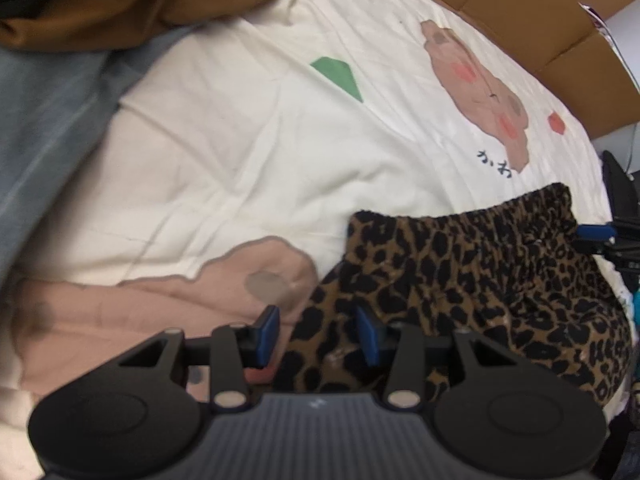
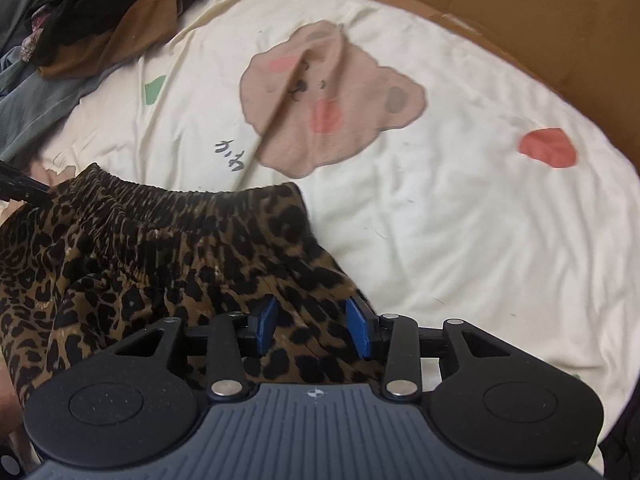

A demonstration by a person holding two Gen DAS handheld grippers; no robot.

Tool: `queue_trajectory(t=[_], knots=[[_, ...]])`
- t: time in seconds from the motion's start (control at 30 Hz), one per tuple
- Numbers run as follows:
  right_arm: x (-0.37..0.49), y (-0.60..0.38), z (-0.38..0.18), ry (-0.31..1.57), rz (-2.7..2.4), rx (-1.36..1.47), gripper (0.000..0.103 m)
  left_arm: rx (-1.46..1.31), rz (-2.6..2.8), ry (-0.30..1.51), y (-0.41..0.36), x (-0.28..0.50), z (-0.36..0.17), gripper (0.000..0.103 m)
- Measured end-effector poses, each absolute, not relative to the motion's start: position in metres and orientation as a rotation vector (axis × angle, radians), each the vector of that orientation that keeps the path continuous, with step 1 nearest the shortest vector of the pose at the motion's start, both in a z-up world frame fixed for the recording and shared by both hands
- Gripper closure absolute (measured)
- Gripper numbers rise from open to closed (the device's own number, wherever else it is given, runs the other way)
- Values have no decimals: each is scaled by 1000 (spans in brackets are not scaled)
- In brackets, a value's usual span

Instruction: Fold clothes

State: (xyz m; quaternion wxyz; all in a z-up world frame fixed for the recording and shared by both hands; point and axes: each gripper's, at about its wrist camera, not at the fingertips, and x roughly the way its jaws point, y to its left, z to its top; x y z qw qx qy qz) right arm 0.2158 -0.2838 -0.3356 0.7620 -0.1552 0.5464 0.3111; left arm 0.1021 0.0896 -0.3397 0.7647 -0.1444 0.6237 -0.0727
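The left gripper (image 1: 318,334) and the right gripper (image 2: 312,326) both have their blue fingers spread apart, grabbing nothing. Under them lie the leopard-print shorts (image 2: 160,252) on a cream bear bedsheet (image 2: 440,220). Farther back sits a pile of clothes (image 2: 80,20).

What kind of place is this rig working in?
Probably a bedroom at home: a cream bear-print bedsheet serves as the work surface, a leopard-print garment lies on it, unfolded clothes are heaped at one corner, and cardboard lines the far edge.
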Motion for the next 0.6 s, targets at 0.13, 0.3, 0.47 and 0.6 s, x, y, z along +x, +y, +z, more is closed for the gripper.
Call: queue_trajectory(t=[0.13,0.3,0.47,0.6], knots=[[221,-266,-342,1190,720,-391,58,-324,-183,1368,85,105,-347,59],[229,-255,-347,1150,728,-507,58,-341,-216,1374,84,105,-351,70],[237,-252,-354,1172,759,-519,58,-358,-231,1376,84,107,-356,81],[238,-249,-359,1178,841,-522,88,-343,-228,1355,82,107,-353,98]])
